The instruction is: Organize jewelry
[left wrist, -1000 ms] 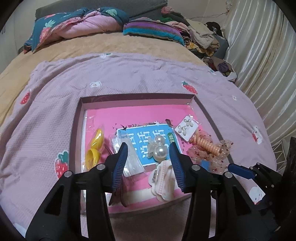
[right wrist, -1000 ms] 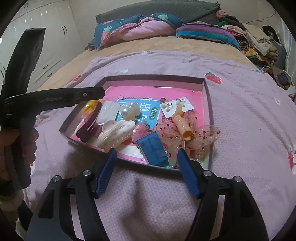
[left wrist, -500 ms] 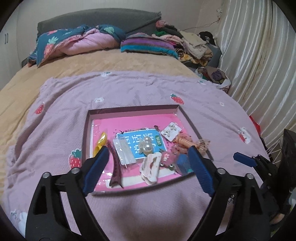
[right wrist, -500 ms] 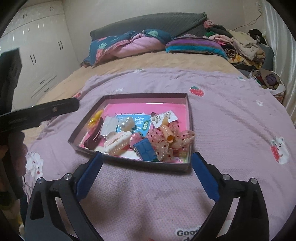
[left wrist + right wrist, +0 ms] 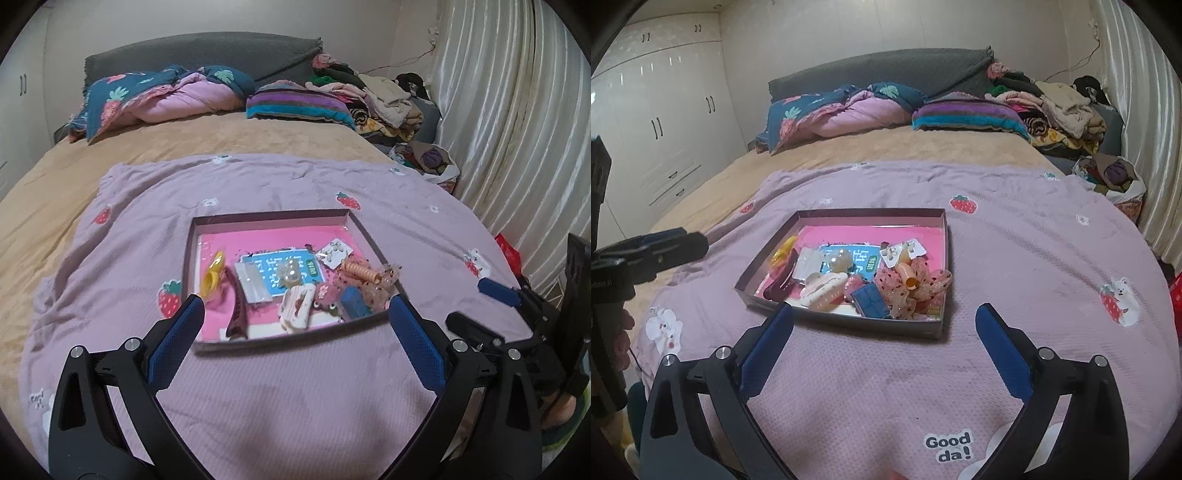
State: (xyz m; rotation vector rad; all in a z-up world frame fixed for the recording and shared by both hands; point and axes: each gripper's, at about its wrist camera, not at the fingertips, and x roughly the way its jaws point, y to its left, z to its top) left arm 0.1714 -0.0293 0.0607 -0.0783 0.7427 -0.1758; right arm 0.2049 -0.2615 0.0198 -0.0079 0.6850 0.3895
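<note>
Blue packet (image 5: 280, 271) half-hidden under pearls (image 5: 290, 275), print unreadable

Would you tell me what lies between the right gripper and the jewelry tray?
Only bare purple blanket lies between the open right gripper and the tray; the right wrist view shows it.

Bedroom. Bed with grey upholstered headboard (image 5: 882, 72), tan sheet (image 5: 871, 149), lilac strawberry-print blanket (image 5: 1027, 236) spread over the near half. Rumpled navy-and-pink quilt (image 5: 842, 107) and striped pillow (image 5: 967, 114) at the head; heap of clothes (image 5: 1060, 103) beside them. White wardrobe (image 5: 657, 110) (dark handles) along one wall, pale pleated curtain (image 5: 509, 122) opposite. Dim, warm indoor light.
</note>
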